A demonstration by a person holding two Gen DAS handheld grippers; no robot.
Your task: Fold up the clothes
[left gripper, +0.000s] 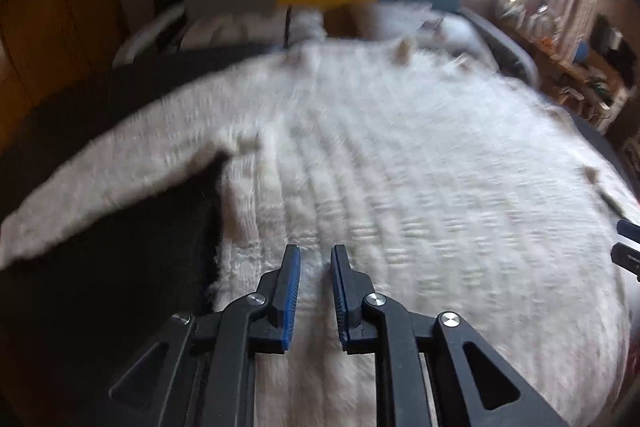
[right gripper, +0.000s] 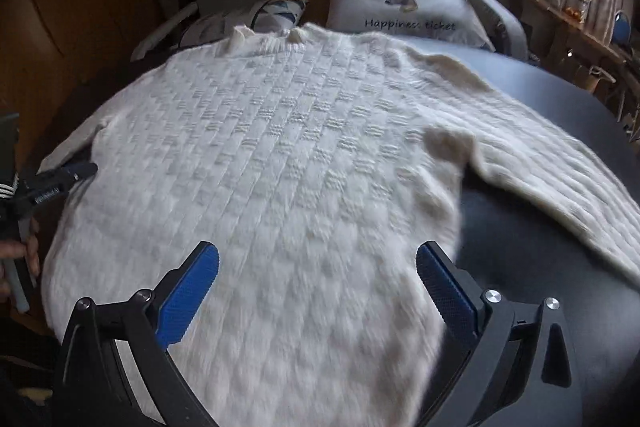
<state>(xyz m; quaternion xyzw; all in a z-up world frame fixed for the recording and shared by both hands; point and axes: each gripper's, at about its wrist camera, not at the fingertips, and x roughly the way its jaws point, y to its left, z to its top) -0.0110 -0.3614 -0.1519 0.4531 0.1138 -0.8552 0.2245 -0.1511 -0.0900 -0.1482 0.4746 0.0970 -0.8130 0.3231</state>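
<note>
Sweater (right gripper: 280, 155) lies flat and unfolded on dark table (right gripper: 520, 95), sleeves out, as left gripper (left gripper: 316, 259) hovers narrowly parted, right gripper (right gripper: 318, 267) spread wide, both empty.

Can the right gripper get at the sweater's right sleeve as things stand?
Probably yes: the right gripper is open and empty, and the sleeve lies flat on the dark table, nothing covering it.

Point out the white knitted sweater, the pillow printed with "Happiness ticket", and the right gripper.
white knitted sweater (right gripper: 280, 147): right wrist view, middle of its patterned body.
pillow printed with "Happiness ticket" (right gripper: 408, 9): right wrist view, its front face above the lettering.
right gripper (right gripper: 318, 283): right wrist view, midway between its blue-padded fingertips.
</note>
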